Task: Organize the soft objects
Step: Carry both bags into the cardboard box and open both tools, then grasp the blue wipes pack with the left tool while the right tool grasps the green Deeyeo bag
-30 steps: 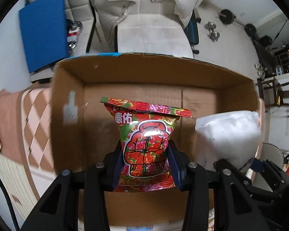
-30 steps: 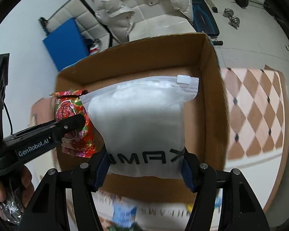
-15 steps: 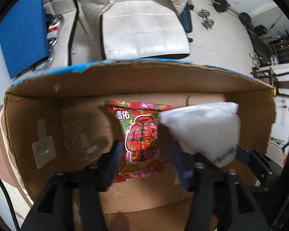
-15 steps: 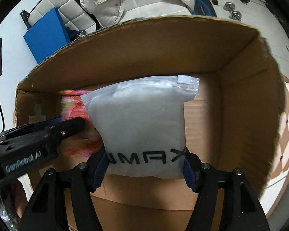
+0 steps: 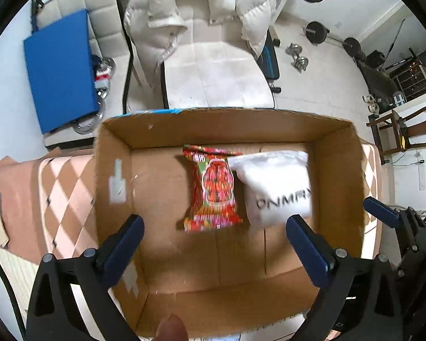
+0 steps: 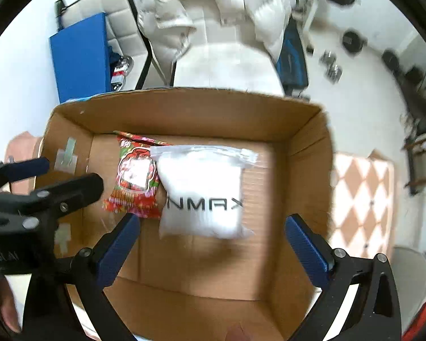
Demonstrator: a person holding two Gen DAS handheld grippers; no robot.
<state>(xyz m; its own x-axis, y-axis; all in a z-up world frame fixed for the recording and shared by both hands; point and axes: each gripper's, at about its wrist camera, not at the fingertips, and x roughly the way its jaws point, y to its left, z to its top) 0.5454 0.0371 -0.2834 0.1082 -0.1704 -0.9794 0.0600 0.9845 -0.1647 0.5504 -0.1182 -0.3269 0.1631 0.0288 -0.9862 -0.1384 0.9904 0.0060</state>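
Hovering over box [image 5: 338,170], L gripper [image 5: 213,227] & R gripper [image 6: 211,224] fingers spread wide, holding nothing.

Red snack bag [image 5: 213,191]: you see it lying flat, frame centre.
White pouch [image 5: 275,187]: lettered, touching its right edge.

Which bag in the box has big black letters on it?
The white bag, on the right side of the cardboard box. It is plain white with black letters. The snack bag beside it is red and flowery.
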